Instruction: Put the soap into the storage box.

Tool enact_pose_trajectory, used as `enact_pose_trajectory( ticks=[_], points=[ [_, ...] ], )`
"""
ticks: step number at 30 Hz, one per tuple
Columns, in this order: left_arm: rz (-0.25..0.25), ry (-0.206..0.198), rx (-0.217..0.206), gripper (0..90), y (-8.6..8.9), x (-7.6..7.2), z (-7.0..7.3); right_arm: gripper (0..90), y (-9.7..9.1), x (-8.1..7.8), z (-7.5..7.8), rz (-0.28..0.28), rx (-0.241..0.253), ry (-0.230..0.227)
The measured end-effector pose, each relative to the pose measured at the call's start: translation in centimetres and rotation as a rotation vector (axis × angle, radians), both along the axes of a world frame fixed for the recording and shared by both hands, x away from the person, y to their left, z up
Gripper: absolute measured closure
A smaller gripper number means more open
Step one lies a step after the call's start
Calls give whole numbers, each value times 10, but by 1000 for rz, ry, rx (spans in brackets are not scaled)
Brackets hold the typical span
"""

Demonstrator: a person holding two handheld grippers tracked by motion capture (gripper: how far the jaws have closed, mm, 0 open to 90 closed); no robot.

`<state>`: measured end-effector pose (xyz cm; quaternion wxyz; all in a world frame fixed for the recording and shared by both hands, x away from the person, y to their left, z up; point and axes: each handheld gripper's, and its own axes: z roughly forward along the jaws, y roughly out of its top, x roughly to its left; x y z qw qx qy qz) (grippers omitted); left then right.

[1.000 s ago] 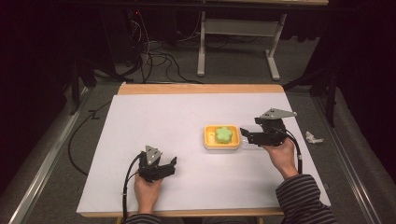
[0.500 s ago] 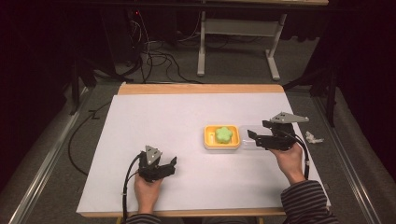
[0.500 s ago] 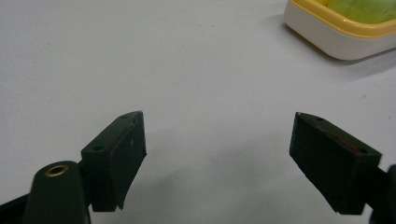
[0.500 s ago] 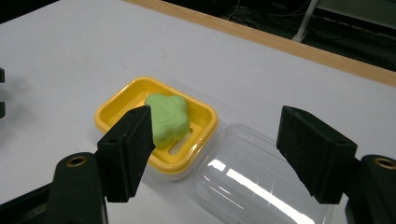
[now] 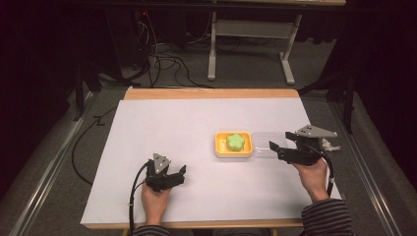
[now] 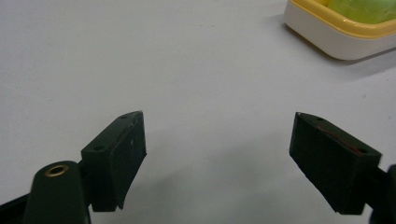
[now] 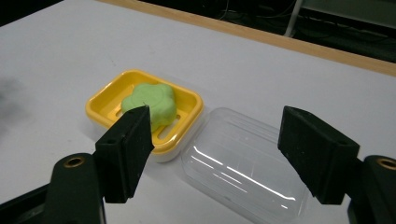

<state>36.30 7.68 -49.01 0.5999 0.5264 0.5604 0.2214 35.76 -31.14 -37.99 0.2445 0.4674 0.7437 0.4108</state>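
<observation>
Right gripper [image 7: 215, 154] jaws spread wide, empty, poised over clear plastic lid [image 7: 243, 163] lying just beside yellow soap dish [image 7: 187, 100] holding green flower-shaped soap [image 7: 152, 102]; probably best to close across lid's short sides, squarely, since smooth plastic likely slips. Left gripper [image 6: 217, 154] also agape, empty, resting on white table cover [image 5: 162, 128] well apart from dish; nothing blocking.

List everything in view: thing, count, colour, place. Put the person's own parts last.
soap dish: one, yellow with a white base, right of the table's middle.
soap: one, green, flower-shaped, lying in the soap dish.
clear lid: one, transparent, on the table against the dish's right side.
table: one, white top with a wooden far edge.
left gripper: one, black, open, near front left.
right gripper: one, black, open, by the clear lid.
hands: two, one on each gripper.
</observation>
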Motion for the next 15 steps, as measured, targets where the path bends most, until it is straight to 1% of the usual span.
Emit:
enact_pose_trajectory(
  ticks=[5,11,15],
  points=[
    [1,-4,3,192,0,0,0,266,-5,-4,-3,-16,6,5],
    [2,-7,1,192,-1,0,0,266,-10,-8,-9,-27,1,10],
    [2,-4,1,192,0,0,0,268,-14,-10,-11,-32,8,5]
  ],
)
